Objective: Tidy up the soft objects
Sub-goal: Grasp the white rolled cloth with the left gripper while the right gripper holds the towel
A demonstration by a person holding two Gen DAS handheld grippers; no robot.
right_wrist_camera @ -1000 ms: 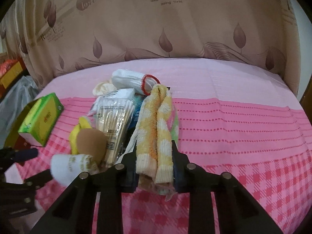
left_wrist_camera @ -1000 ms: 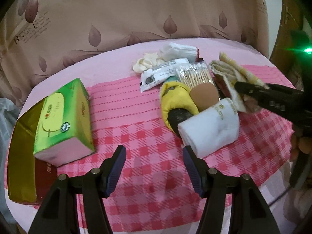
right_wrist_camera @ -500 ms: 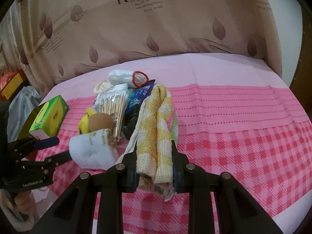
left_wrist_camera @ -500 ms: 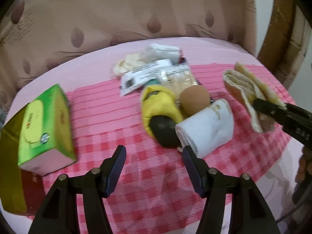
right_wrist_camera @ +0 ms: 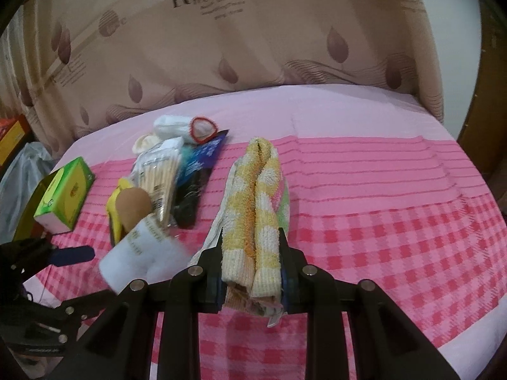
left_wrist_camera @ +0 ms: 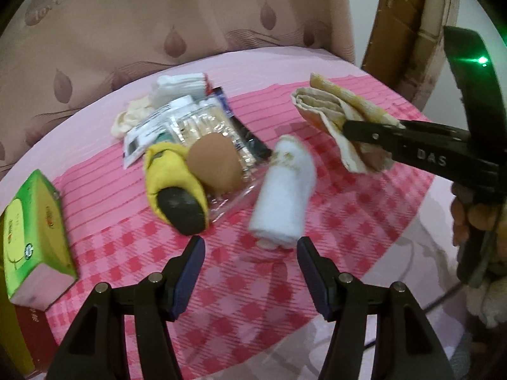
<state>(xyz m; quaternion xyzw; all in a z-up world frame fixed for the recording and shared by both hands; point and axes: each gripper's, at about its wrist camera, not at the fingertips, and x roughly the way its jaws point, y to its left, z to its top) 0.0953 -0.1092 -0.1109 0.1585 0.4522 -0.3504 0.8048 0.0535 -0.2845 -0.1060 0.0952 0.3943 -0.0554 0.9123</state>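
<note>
1. The right tongs (right_wrist_camera: 250, 272) are pinching a folded yellow-and-white checked terry towel (right_wrist_camera: 253, 209); both pads press its lower end, and its free end reaches out over the pink checked cloth (right_wrist_camera: 396, 237) that covers the tabletop.
2. From the left wrist view the same towel (left_wrist_camera: 336, 120) hangs clear above the cloth (left_wrist_camera: 253, 285), off to the right of the pile, with the right tongs (left_wrist_camera: 355, 133) clamped on it.
3. The left tongs (left_wrist_camera: 250, 272) stand spread wide with nothing between them, hovering just before a rolled white towel with gold lettering (left_wrist_camera: 285, 196).
4. That white roll (right_wrist_camera: 142, 259) lies on the cloth at the near edge of the pile; its outline is blurred in both views.
5. Just to its left sit a brown egg-shaped sponge (left_wrist_camera: 215, 164) and a yellow soft item with a black end (left_wrist_camera: 177, 186), touching each other.
6. Behind them lie a clear packet of cotton swabs (left_wrist_camera: 202, 126), a dark blue packet (right_wrist_camera: 202, 155), a rolled white sock with a red rim (right_wrist_camera: 187, 126) and a crumpled cream-coloured soft piece (left_wrist_camera: 130, 117).
7. A green tissue box (left_wrist_camera: 35, 240) stands well apart at the left edge.
8. A beige curtain with leaf print (right_wrist_camera: 253, 47) hangs behind the tabletop.
</note>
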